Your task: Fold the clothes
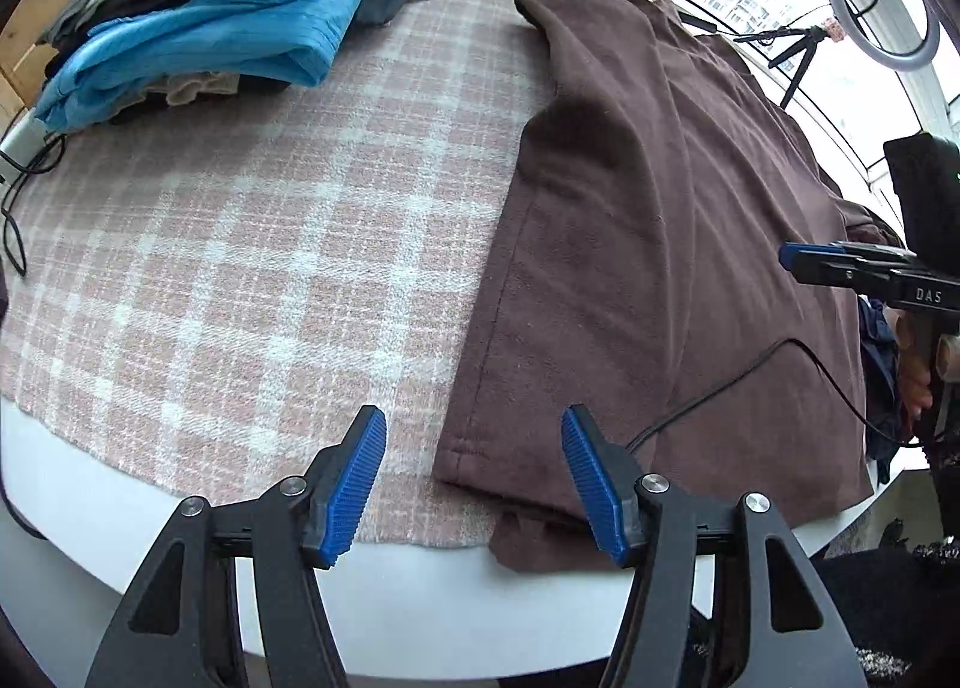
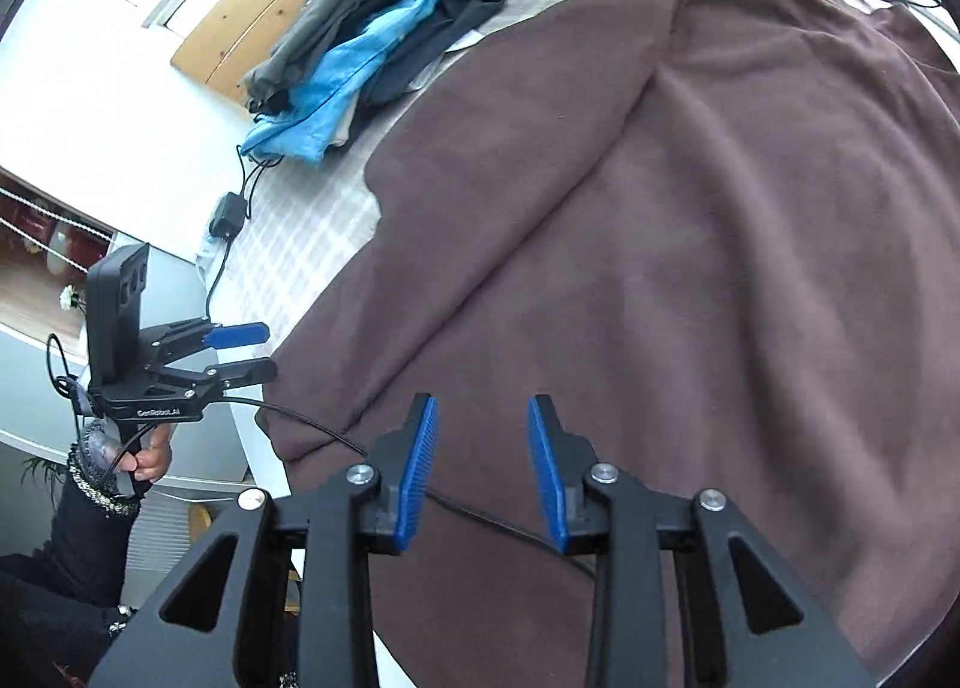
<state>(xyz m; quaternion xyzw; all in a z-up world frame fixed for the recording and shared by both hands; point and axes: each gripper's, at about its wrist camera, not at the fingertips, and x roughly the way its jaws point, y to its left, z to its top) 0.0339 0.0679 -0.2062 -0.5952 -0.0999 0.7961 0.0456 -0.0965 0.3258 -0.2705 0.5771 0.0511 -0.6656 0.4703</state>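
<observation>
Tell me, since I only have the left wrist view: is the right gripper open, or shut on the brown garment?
Observer: Open. The right wrist view shows the right gripper over the brown garment, with nothing between its fingers.
Reviewer: Where does the black cable go from there?
Observer: The cable crosses the garment directly beneath those fingers.
Reviewer: Who holds the left gripper?
Observer: A hand grips its handle, off the table's near edge.
</observation>
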